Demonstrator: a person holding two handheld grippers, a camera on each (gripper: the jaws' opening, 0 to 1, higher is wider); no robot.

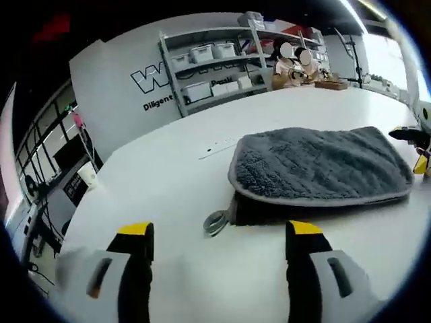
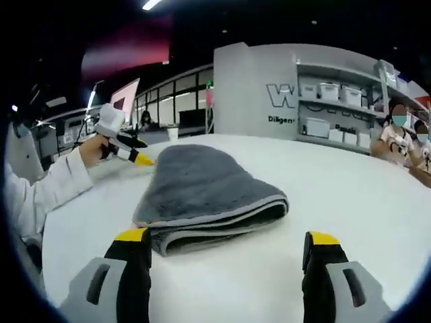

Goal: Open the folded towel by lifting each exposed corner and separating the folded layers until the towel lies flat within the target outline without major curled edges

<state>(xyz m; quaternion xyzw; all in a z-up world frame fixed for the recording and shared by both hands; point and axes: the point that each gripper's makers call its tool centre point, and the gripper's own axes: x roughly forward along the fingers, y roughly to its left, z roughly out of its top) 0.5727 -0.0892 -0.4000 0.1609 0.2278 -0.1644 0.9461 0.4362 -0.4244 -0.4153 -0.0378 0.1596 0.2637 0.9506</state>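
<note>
A folded grey towel [image 1: 316, 165] with a pale trimmed edge lies on the white table [image 1: 161, 182]. A small grey loop [image 1: 215, 222] sticks out at its near corner. My left gripper [image 1: 221, 235] is open just short of that corner, with nothing between its yellow-tipped fingers. The right gripper [image 1: 412, 141] shows at the towel's far right end. In the right gripper view the towel [image 2: 202, 192] shows its stacked folded layers facing me. My right gripper [image 2: 227, 241] is open in front of them. A hand holds the left gripper [image 2: 124, 149] at the towel's far left.
The table [image 2: 337, 195] stretches wide around the towel. A white sleeve [image 2: 40, 192] reaches in from the left. Shelves with white bins [image 1: 209, 60] stand against a lettered wall [image 1: 151, 84]. People sit at a far table [image 1: 303, 74].
</note>
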